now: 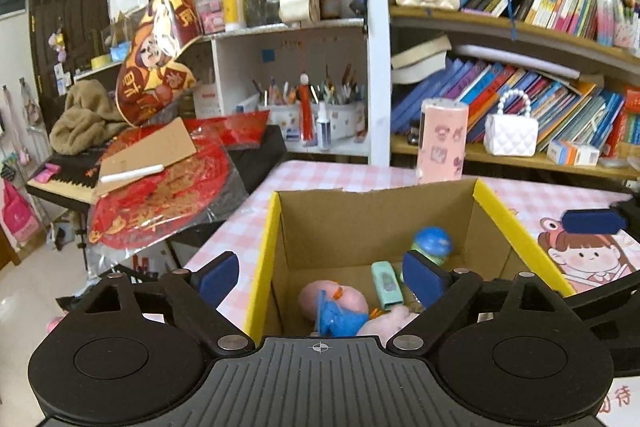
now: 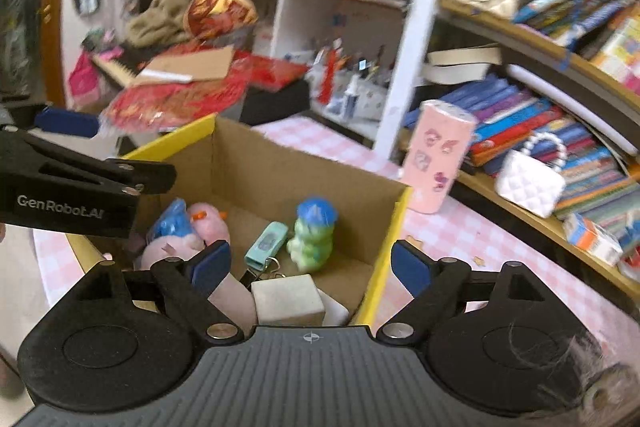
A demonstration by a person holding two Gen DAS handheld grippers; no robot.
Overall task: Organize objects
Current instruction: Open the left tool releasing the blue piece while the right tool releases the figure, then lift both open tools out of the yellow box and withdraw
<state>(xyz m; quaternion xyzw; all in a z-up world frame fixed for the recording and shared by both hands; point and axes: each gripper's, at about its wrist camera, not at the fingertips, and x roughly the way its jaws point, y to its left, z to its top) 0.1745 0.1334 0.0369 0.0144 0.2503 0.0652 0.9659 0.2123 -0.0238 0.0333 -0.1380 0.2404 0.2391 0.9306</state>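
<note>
My open-topped cardboard box [image 2: 280,163] with yellow outer walls sits on the pink checked cloth. In the right view a green figure with a blue cap [image 2: 314,235] stands upright near the box's centre; at its 9 o'clock lies a mint clip-on case [image 2: 266,243], and further toward 9 a pink plush with blue cloth [image 2: 188,231]. A pale block [image 2: 288,299] rests at 6 o'clock

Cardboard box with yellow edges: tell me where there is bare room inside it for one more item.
The cardboard box with yellow edges has bare floor along its far wall, behind the green figurine with a blue cap and the mint rectangular keychain. The near side is crowded: pink plush toy with blue clothes, grey-white block.
</note>
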